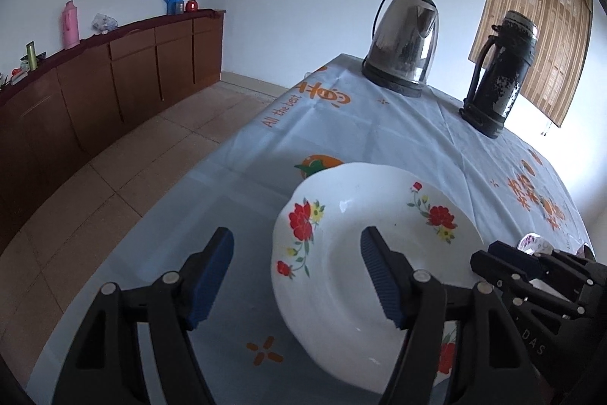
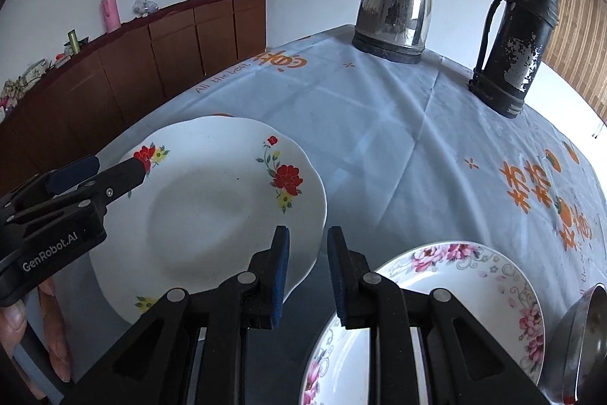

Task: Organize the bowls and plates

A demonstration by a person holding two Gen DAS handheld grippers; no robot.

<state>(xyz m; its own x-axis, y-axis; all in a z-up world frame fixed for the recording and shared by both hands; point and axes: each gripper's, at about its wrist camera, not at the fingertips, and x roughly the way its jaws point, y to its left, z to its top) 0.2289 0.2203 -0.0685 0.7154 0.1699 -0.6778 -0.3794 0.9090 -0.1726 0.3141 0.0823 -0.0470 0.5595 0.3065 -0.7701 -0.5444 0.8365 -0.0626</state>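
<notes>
On the tablecloth (image 2: 379, 139), the red-flowered plate (image 2: 212, 207) lies flat, face up.

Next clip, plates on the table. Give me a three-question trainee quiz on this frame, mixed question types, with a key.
1. True or false: the left hand-held gripper has its pads clamped on the rim of the red-flowered plate.
2. Multiple choice: what stands at the far end of the table? A) a kettle and a dark flask; B) a stack of bowls; C) a vase of flowers.
3. Fill in: the plate nearest the right hand-held gripper has ____ flowers on its rim.

Key: 1 false, the jaws stand open around the rim; 2 A; 3 pink, on the pink-flowered plate.
</notes>
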